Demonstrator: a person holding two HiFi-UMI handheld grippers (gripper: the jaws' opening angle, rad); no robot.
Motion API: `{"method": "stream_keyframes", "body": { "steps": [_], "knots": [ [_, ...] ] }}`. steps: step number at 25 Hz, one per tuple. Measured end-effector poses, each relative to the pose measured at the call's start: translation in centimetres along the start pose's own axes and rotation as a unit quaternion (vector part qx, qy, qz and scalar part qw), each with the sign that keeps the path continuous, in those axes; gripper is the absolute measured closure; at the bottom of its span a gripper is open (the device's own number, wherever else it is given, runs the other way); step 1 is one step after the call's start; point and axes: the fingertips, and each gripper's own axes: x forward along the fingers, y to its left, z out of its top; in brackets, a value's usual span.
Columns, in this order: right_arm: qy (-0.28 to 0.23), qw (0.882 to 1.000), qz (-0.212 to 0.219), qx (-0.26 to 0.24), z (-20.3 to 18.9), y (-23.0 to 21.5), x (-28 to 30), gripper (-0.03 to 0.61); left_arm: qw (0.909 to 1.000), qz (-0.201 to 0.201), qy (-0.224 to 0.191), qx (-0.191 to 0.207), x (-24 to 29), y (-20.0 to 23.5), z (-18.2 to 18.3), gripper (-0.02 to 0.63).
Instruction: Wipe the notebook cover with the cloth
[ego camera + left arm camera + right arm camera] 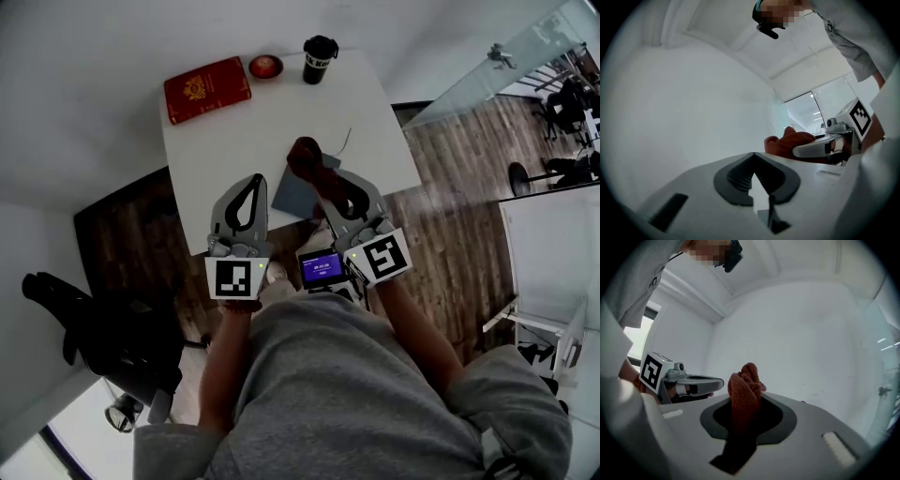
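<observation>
A grey-blue notebook (291,200) lies near the front edge of the white table (225,150), partly hidden behind my grippers. My right gripper (316,175) is shut on a rust-red cloth (304,156), bunched above its tips and held over the notebook. In the right gripper view the cloth (743,390) stands up between the jaws of this gripper (746,401), which points up at the ceiling. My left gripper (255,180) is raised beside it, shut and empty. The left gripper view shows those jaws (753,158) closed, with the cloth (792,139) to the right.
A red book (206,89), a small red round dish (265,66) and a black cup (319,59) sit at the table's far edge. A thin cord (347,141) lies right of the notebook. A black office chair (103,337) stands left of the person.
</observation>
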Motion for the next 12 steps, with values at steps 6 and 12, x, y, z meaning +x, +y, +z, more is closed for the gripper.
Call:
{"method": "stream_keyframes", "body": {
  "steps": [6,12],
  "knots": [
    [0.020,1.000,-0.003,0.016,-1.7,0.2,-0.3,0.499,0.9999,-0.004,0.016,0.002,0.0,0.3,-1.5,0.612],
    [0.030,0.999,-0.021,0.035,-2.9,-0.8,-0.6,0.499,0.9996,-0.013,0.027,-0.004,0.2,0.1,-2.2,0.612]
  ]
}}
